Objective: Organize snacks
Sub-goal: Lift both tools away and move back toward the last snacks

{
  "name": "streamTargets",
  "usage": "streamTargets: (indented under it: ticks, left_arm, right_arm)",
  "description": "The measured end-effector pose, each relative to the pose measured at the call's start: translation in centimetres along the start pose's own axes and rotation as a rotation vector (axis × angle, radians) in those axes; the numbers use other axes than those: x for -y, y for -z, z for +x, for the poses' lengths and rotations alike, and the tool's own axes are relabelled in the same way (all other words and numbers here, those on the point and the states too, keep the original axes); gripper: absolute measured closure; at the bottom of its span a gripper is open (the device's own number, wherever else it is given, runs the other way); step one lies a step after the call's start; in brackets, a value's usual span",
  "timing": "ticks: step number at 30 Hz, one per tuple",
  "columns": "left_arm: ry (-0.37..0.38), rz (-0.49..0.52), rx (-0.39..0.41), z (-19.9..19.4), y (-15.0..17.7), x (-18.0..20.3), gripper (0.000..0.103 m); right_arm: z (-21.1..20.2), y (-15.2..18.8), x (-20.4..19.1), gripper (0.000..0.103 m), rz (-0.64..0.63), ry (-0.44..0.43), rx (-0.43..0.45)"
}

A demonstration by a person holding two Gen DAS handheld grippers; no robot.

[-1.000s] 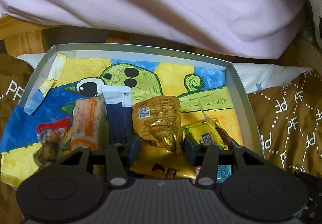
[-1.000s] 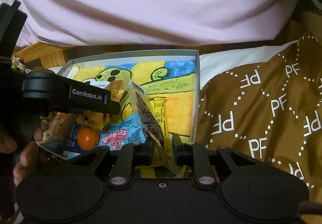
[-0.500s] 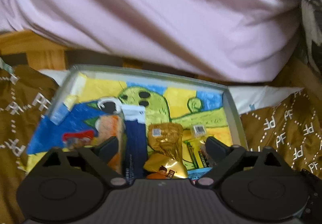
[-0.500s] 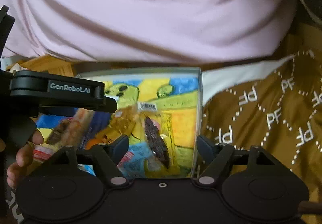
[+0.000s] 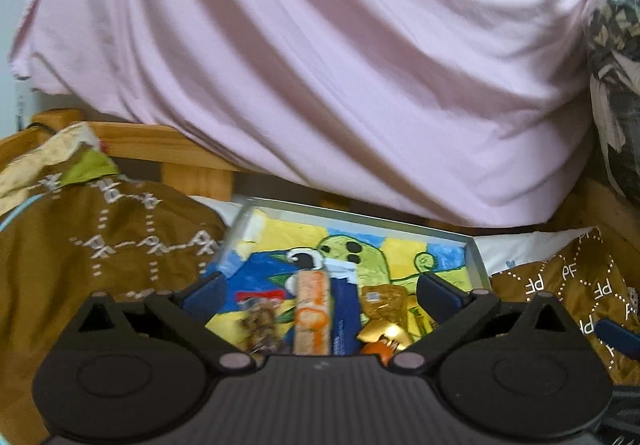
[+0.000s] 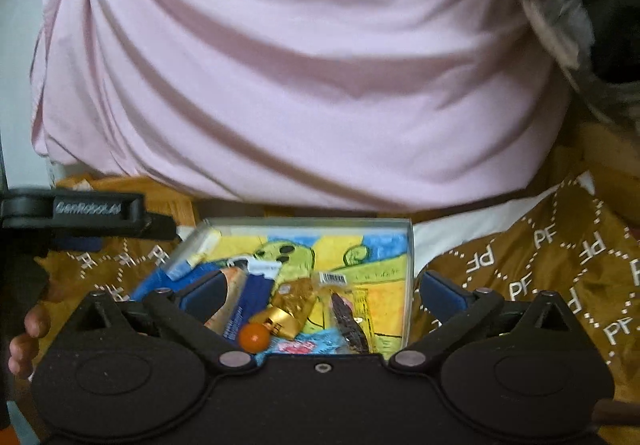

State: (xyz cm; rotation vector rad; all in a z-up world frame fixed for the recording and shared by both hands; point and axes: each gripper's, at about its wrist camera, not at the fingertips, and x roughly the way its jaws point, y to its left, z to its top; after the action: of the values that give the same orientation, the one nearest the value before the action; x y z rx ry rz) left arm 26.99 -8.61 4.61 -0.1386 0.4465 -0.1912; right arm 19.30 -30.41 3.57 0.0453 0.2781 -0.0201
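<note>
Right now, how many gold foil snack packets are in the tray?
2: a crinkled gold packet mid-tray, and a smoother gold packet just nearer, beside the orange ball. The right gripper may hide others.

A home, most likely a bedroom. Big pink bedding (image 5: pixel 340 65) piled high, soft and full of folds. Under it, a bed frame of light wood (image 5: pixel 192 161). In front, a brown cloth (image 6: pixel 540 277) with white "PF" letters and dotted lines, spread like a cover, with a bit of white sheet (image 6: pixel 472 221) next to it. On top, a shallow tray (image 6: pixel 409 265) with a child's bright drawing of a green creature inside, and small snack packs (image 6: pixel 288 305) lying on the drawing. More patterned cloth (image 5: pixel 616 45) heaped at the right edge. No shop shelves, no desks, just soft, lived-in things.
</note>
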Motion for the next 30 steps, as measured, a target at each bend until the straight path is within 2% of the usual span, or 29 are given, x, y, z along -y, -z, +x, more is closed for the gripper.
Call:
streamTargets:
  ticks: [8, 15, 20, 30]
  left_arm:
    - [-0.031, 0.002, 0.042, -4.7, 2.9, -1.9, 0.000]
    - [-0.051, -0.009, 0.029, -8.7, 5.8, -3.5, 0.000]
    - [-0.079, 0.018, 0.025, -11.1, 8.1, -4.5, 0.000]
    - [-0.085, 0.027, 0.019, -13.7, 10.5, -5.3, 0.000]
  right_arm:
    - [-4.9, 1.0, -1.2, 0.001, -0.018, 0.054, 0.053]
    - [-8.5, 2.3, -2.3, 0.001, 0.009, 0.054, 0.026]
    - [-10.6, 3.4, -3.0, 0.001, 0.030, 0.065, -0.006]
    - [-13.4, 5.8, -4.9, 0.001, 0.030, 0.071, -0.065]
